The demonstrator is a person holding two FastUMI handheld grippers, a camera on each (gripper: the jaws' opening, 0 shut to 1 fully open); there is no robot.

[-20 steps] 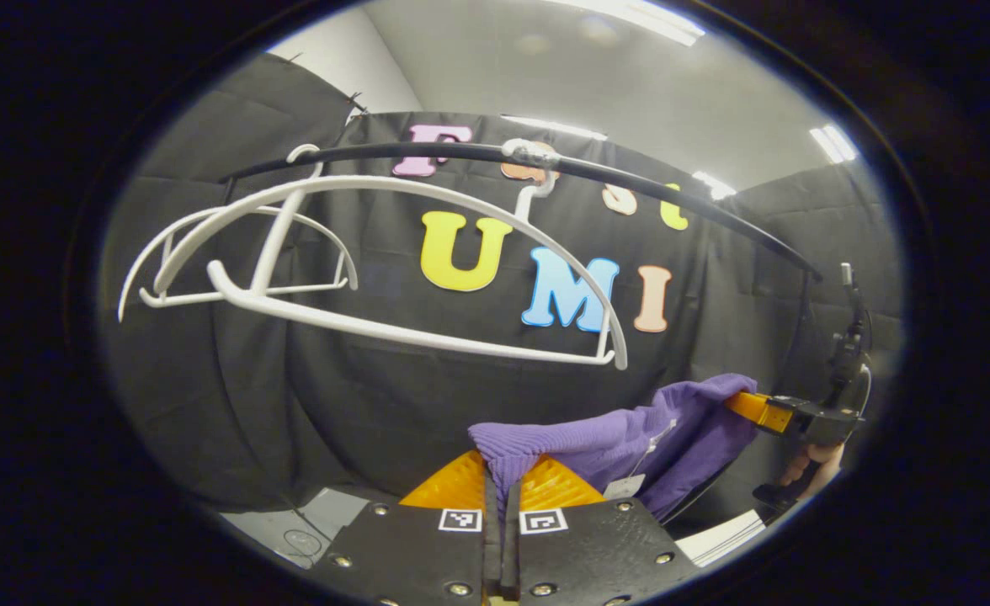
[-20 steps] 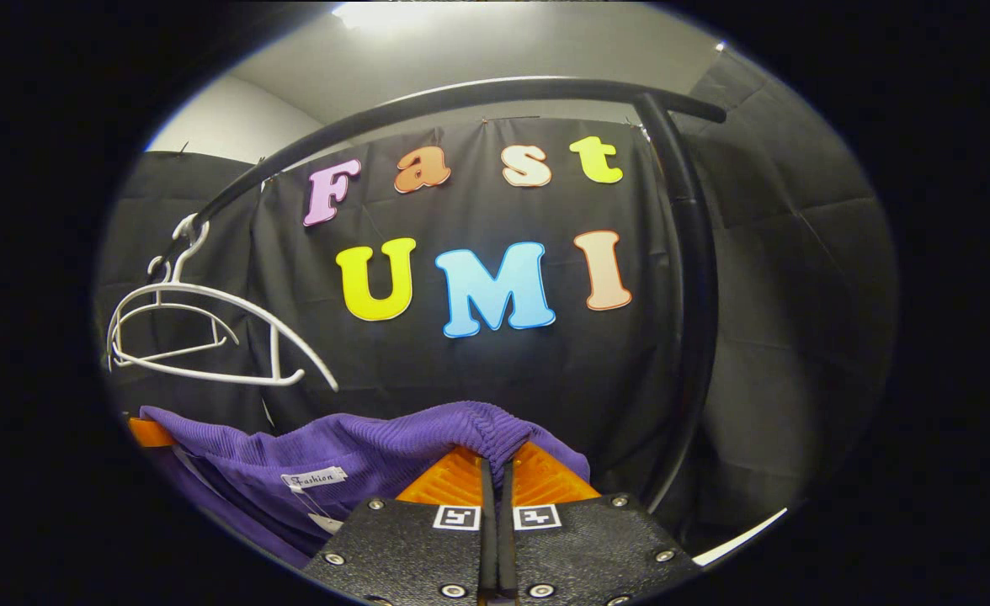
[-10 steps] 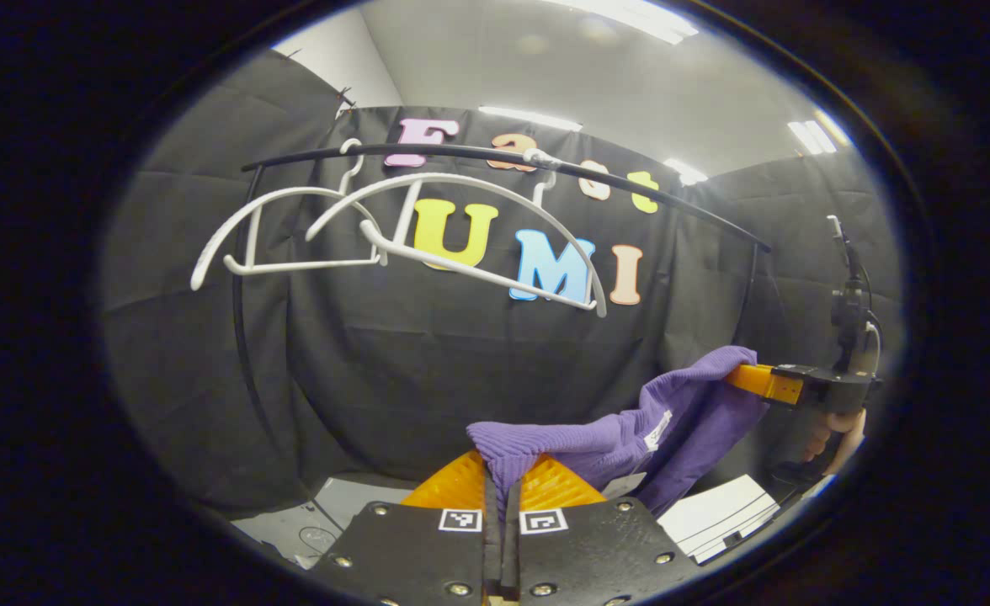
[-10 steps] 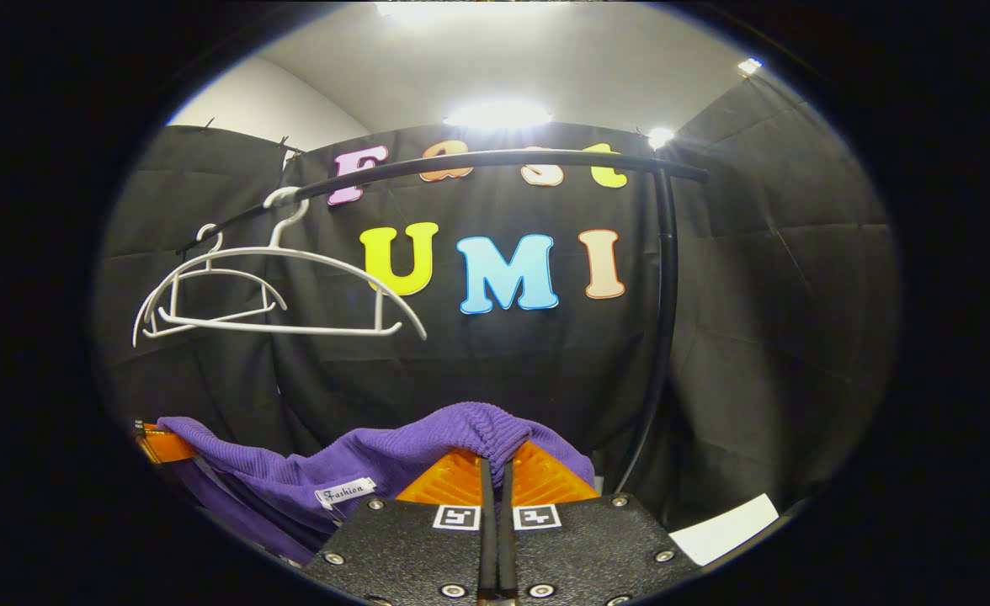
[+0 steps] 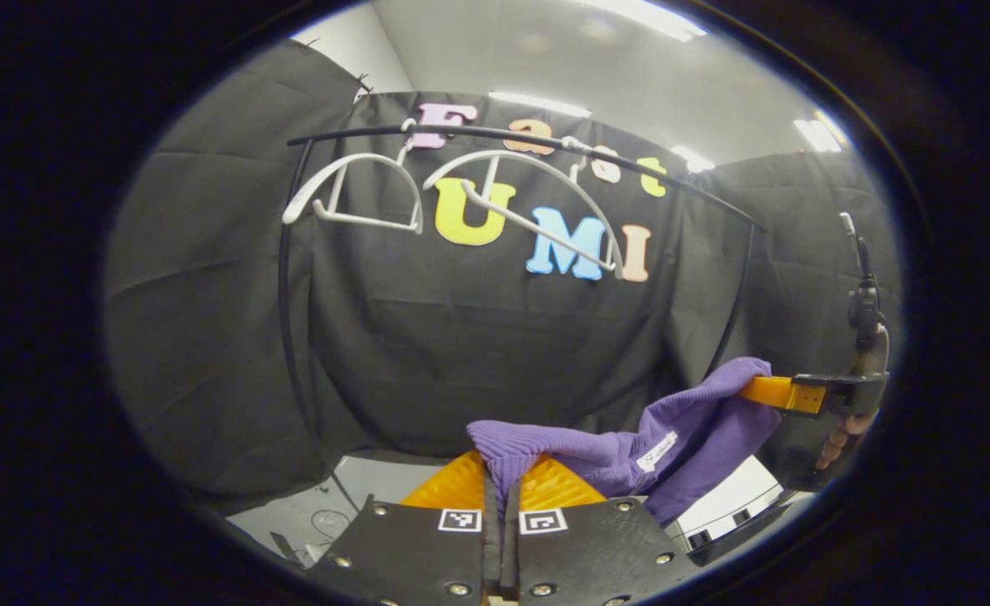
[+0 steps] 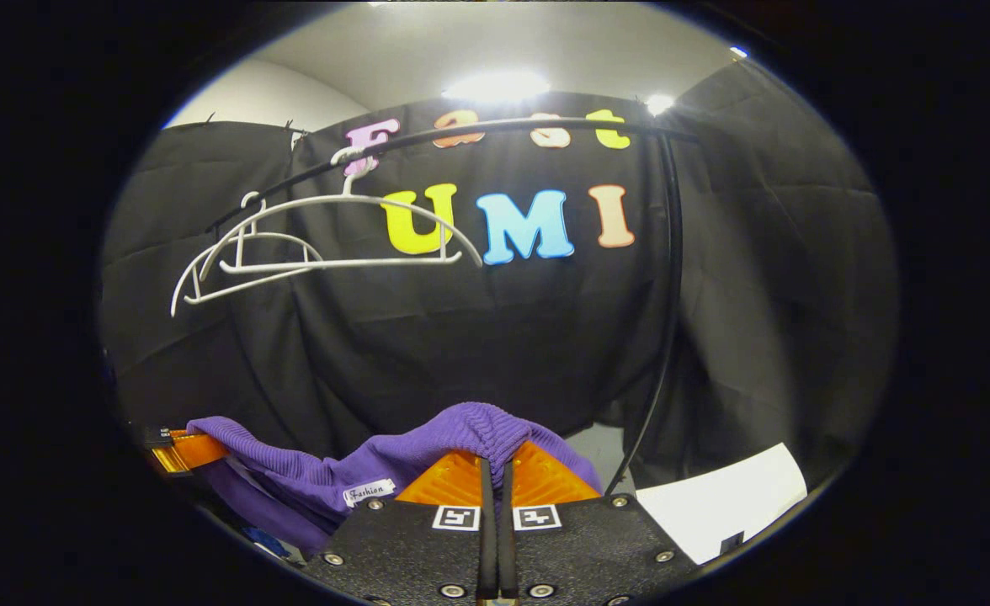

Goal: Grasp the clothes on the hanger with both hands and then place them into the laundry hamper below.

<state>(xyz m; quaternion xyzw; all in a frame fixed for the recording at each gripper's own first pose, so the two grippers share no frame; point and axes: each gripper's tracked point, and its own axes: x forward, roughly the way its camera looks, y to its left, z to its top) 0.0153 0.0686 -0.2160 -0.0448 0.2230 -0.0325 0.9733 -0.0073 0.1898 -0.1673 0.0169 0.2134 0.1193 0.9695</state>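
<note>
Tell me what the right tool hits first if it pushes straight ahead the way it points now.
Beyond the purple garment pinched in the right tool, probably the black cloth wall. The white hangers hang higher and left, the rack's black pole stands to the right. Depth is unclear.

I see a black rail curving across the upper part of the left gripper view, with a thin post dropping from its left end. In the right gripper view the rail runs along the top and its post comes down right of centre. Behind it hangs black cloth. A ceiling light glares at top centre. A white sheet lies lower right. Grey floor shows lower left in the left gripper view.
</note>
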